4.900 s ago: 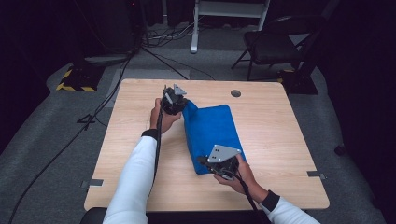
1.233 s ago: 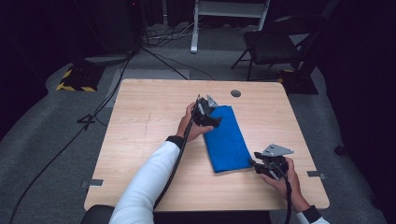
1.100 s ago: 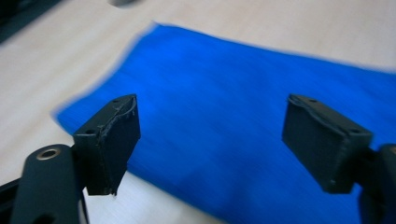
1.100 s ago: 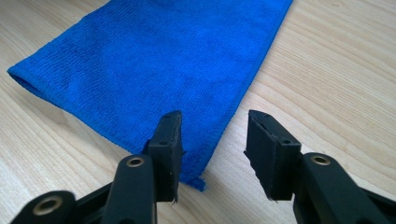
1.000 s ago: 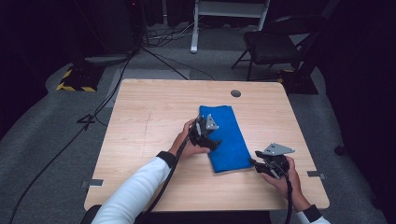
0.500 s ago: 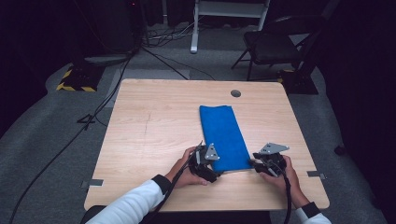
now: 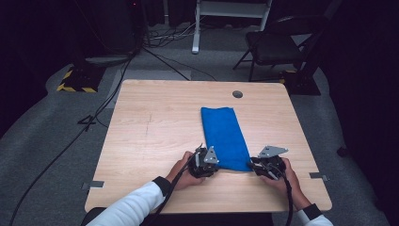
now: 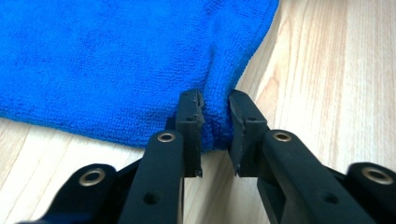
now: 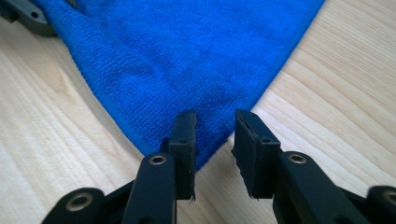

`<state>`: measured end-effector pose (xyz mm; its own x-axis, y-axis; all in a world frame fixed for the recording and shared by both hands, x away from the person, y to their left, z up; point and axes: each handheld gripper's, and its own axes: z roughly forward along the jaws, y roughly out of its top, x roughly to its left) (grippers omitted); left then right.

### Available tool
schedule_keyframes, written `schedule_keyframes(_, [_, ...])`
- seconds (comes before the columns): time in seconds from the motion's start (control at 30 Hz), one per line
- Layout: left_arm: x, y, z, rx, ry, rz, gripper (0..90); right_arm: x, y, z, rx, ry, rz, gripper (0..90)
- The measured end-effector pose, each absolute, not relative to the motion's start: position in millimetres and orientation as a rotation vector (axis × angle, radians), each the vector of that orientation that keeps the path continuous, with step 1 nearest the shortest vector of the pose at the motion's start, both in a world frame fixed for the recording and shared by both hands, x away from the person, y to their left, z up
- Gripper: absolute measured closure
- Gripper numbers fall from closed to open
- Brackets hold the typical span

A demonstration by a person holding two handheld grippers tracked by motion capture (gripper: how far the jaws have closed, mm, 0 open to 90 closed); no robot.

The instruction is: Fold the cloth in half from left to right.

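A blue towel (image 7: 223, 136) lies folded into a narrow strip on the wooden table (image 7: 155, 127), long side running away from me. My left gripper (image 7: 213, 165) sits at its near left corner; in the left gripper view its jaws have just been closing, and the left gripper (image 8: 215, 126) now pinches a bunched fold of towel (image 8: 116, 60). My right gripper (image 7: 252, 165) rests at the near right corner. There the right gripper (image 9: 212, 140) has been narrowing around the towel's (image 9: 187, 51) tip, with a gap left beside one pad.
A round grommet hole (image 7: 237, 94) sits in the table's far side. Behind the table stand a dark chair (image 7: 277, 42) and a white frame (image 7: 226, 14), with cables (image 7: 117, 89) on the grey floor. The other gripper's jaw (image 9: 18, 16) shows at the right gripper view's top left.
My left gripper travelled from the towel's far end down its left edge to the near left corner and closed on it. The right hand stayed at the near right corner.
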<state>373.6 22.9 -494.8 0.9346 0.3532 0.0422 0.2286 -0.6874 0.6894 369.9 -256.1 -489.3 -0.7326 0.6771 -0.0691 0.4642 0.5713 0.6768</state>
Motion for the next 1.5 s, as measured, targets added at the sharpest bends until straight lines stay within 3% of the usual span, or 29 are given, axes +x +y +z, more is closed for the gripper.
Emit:
schedule_keyframes(0.27, [369,33,-491,2.393,0.359,0.219,76.8,365,-248,-489,0.876,2.551,0.958,74.9])
schedule_keyframes(0.97, [335,83,-490,2.415,0.398,0.175,66.8,341,-211,-488,0.727,2.697,1.018,73.8])
schedule_keyframes(1.1, [327,91,-489,2.417,0.418,0.166,55.6,336,-204,-488,0.697,2.706,1.008,71.5])
schedule_keyframes(1.17, [325,96,-488,2.407,0.459,0.166,45.6,337,-204,-487,0.702,2.699,1.007,63.7])
schedule_keyframes(1.2, [325,98,-487,2.404,0.474,0.167,36.0,338,-205,-486,0.702,2.695,1.024,63.1])
schedule_keyframes(1.33, [327,113,-482,2.350,0.546,0.171,18.2,342,-212,-477,0.702,2.648,1.090,56.4])
schedule_keyframes(1.5, [346,127,-473,2.295,0.635,0.209,16.8,360,-221,-464,0.744,2.555,1.117,54.3])
